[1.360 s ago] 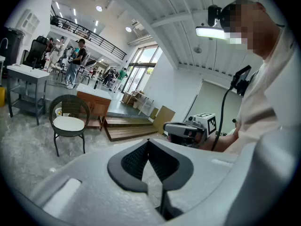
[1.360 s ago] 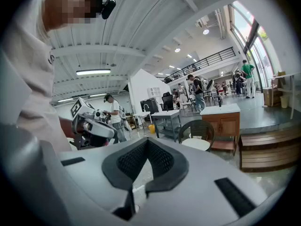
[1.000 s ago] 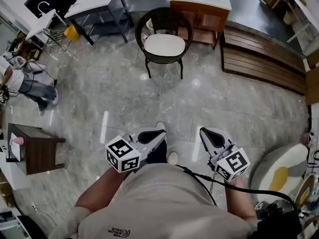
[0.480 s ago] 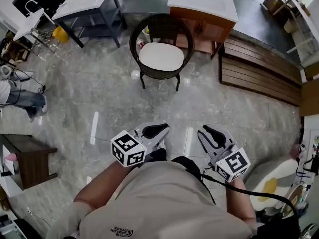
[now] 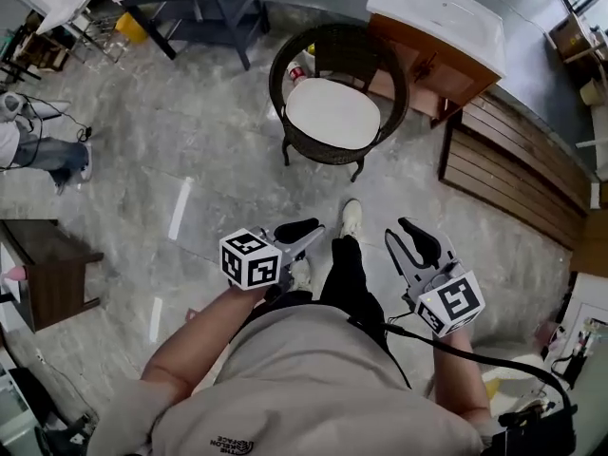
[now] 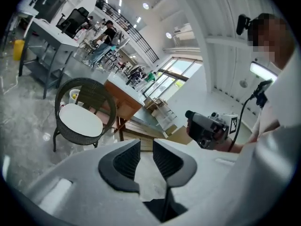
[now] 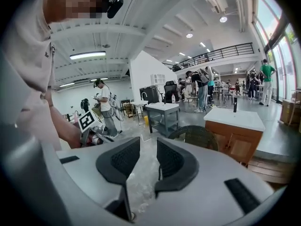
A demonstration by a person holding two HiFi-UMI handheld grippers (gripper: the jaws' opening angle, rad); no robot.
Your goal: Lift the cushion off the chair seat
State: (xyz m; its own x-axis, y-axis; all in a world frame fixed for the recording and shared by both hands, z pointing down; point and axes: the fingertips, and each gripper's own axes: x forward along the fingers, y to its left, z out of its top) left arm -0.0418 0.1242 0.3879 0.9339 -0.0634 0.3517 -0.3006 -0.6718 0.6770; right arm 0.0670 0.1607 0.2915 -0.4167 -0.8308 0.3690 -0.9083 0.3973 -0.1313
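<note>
- Two grippers show low in the head view, both held in front of the person's chest with bare forearms bent. The person's own shirt hides the elbows and part of each forearm. The left gripper (image 5: 296, 231) points up and to the right. The right gripper (image 5: 418, 240) points up and to the left. Seen side-on from above, neither pair of jaws shows its gap clearly here. The white cushion (image 5: 332, 112) lies flat on the seat of the dark wicker chair (image 5: 281, 65), well apart from both grippers. The chair's legs are mostly hidden under its seat. One shoe (image 5: 351, 218) steps forward on the grey floor between the grippers and the chair. A wooden cabinet (image 5: 432, 12) behind the chair is cut off by the top edge.
- Left gripper view: the jaws stand a narrow slot apart with nothing between them. The chair and its cushion sit far off at the left, in full sight. The right gripper shows at the right, the hand on it partly hidden.
- Right gripper view: the jaws stand a narrow slot apart, holding nothing. Only the top of the chair's back rises above the right-hand jaw, and the cushion is hidden. The left gripper's marker cube (image 7: 89, 120) shows at the left.
</note>
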